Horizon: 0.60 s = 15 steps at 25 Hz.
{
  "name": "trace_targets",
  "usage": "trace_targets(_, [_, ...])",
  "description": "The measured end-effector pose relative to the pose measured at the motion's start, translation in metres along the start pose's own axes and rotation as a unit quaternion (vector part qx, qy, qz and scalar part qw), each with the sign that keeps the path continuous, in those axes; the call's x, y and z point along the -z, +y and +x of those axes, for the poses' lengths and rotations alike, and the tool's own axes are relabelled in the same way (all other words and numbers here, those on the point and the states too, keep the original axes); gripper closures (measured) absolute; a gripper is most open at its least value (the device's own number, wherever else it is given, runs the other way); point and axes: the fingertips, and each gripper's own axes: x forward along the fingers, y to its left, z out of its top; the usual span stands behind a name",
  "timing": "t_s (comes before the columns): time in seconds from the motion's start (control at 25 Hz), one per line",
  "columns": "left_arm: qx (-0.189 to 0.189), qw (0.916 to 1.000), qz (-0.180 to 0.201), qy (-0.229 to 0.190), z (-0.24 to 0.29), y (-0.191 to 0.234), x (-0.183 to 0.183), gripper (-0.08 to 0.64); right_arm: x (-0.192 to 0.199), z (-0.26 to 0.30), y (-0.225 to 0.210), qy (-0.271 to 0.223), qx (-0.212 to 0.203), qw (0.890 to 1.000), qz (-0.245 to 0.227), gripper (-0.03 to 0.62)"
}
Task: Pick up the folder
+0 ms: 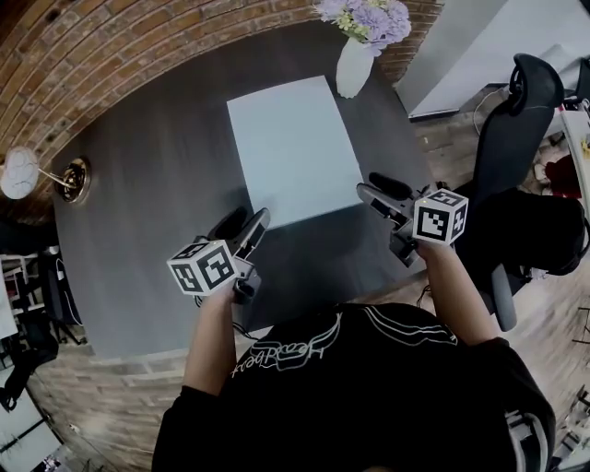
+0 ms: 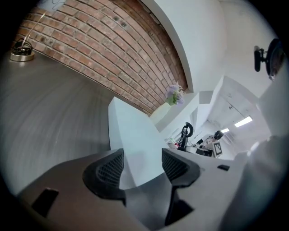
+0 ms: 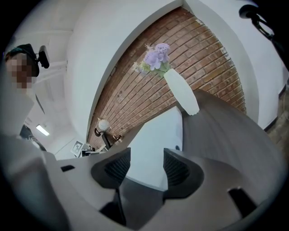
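Folder, pale blue-white, flat and rectangular (image 1: pixel 293 147), is lying closed on the dark grey wood-grain table (image 1: pixel 138 230), its far edge near the white ceramic vase (image 1: pixel 353 66) that is holding lilac flowers (image 1: pixel 369 18). A person in a black shirt is holding both tools over the table's near side.

The left gripper (image 1: pixel 247 224), black-jawed with a marker cube on its back, is pointing at the folder's near-left corner. The right gripper (image 1: pixel 380 192) is pointing at the near-right corner. The two are standing at opposite ends of the folder's near edge.

In the left gripper view, the jaws of the left gripper (image 2: pixel 142 164) are standing apart. The folder (image 2: pixel 133 135) is showing in the gap between them, and neither ribbed pad is pressing on it. In the right gripper view, the jaws of the right gripper (image 3: pixel 146 169) are likewise standing apart, with the folder (image 3: pixel 158 140) lying in line beyond them and unclamped.

Whether either tip is touching the sheet I cannot tell.

A globe lamp with a brass base (image 1: pixel 23 173) is sitting at the table's left end, against the red brick wall (image 1: pixel 138 46). A black office chair (image 1: pixel 516 120) is standing to the right of the table.
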Motion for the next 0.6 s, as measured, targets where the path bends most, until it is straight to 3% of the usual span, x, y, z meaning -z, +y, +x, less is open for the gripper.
trace_targets(0.28, [-0.019,0.9996,-0.018,0.015,0.017,0.024,0.010,0.318,0.015,0.017,-0.034,0.026,0.034,0.999,0.004,0.400])
trace_targets(0.6, [-0.022,0.9991,-0.023,0.028,0.025,0.030,0.020,0.318,0.028,0.026,-0.039,0.052,0.037,0.998,-0.002,0.400])
